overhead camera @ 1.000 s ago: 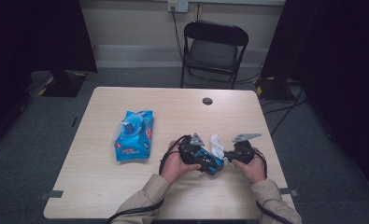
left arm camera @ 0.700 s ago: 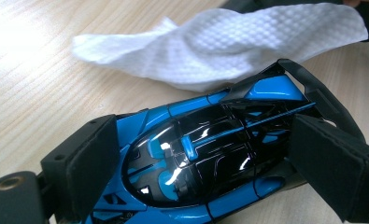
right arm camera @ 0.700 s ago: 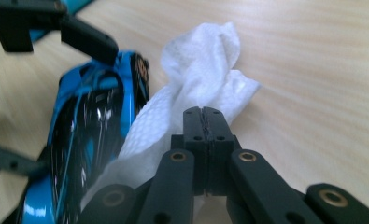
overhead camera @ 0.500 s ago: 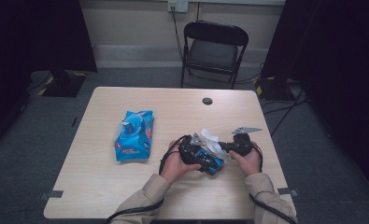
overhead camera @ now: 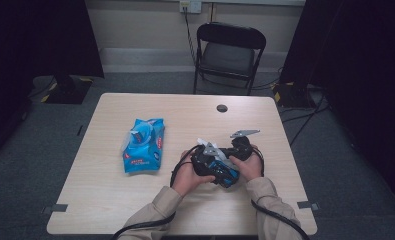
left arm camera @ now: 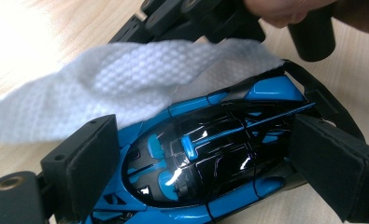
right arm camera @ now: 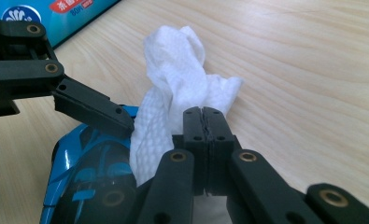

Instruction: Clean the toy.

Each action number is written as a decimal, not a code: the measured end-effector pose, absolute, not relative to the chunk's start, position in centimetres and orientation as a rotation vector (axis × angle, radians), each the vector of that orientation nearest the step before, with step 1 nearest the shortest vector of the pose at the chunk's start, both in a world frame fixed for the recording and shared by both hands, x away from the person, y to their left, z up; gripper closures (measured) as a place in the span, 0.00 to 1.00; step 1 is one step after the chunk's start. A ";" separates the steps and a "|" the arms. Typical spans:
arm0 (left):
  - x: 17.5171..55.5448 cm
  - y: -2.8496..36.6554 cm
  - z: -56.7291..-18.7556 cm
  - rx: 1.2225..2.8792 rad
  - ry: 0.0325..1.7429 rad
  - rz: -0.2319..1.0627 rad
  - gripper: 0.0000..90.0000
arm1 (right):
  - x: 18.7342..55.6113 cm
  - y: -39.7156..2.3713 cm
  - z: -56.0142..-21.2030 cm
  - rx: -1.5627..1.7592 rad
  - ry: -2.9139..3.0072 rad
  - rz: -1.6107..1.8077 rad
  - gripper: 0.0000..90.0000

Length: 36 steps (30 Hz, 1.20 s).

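- bench (overhead camera: 110, 200): light wood, takes up the centre of the high view; a small dark round spot (overhead camera: 222, 108) sits on it upper centre, near the far edge.
- folding chair (overhead camera: 229, 52): black, top centre of the high view, beyond the bench.
- wipes pack (overhead camera: 144, 145): blue, lies flat on the bench left of centre, well apart from both hands; its corner also shows at upper left of the right claw view.
- toy car (left arm camera: 205, 158): glossy blue and black, lower centre of the left claw view, resting on the bench; in the high view it sits lower right of centre between the two hands.
- left claw (left arm camera: 219, 163): its two padded jaws flank the car, one at lower left of frame, one at lower right, pads against the car's sides, so grasping the car.
- white wipe (left arm camera: 126, 88): textured cloth, draped across the car's upper left side in the left claw view, running from left edge to upper right; bunched up at centre top in the right claw view.
- right claw (right arm camera: 204, 119): jaws clenched together at centre bottom of its own view, wipe pinched between them, cloth touching the car just to the left.
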<state>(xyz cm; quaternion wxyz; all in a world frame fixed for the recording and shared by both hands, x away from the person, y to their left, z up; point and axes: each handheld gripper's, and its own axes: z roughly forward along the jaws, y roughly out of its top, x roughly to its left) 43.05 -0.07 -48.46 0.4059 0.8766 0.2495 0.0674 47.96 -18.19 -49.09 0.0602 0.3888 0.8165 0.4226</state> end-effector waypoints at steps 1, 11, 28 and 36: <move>43.1 0.0 -48.5 2.210 0.627 0.170 0.10 | 48.0 -18.1 -49.1 1.170 2.479 1.273 1.00; 43.1 0.0 -48.5 2.211 0.627 0.168 0.10 | 48.3 -17.2 -49.7 1.147 2.527 1.248 1.00; 43.1 0.0 -48.5 2.206 0.628 0.170 0.10 | 47.4 -18.9 -49.7 1.127 2.558 1.251 1.00; 43.1 0.0 -48.5 2.202 0.628 0.168 0.10 | 46.6 -19.9 -49.7 1.122 2.563 1.261 1.00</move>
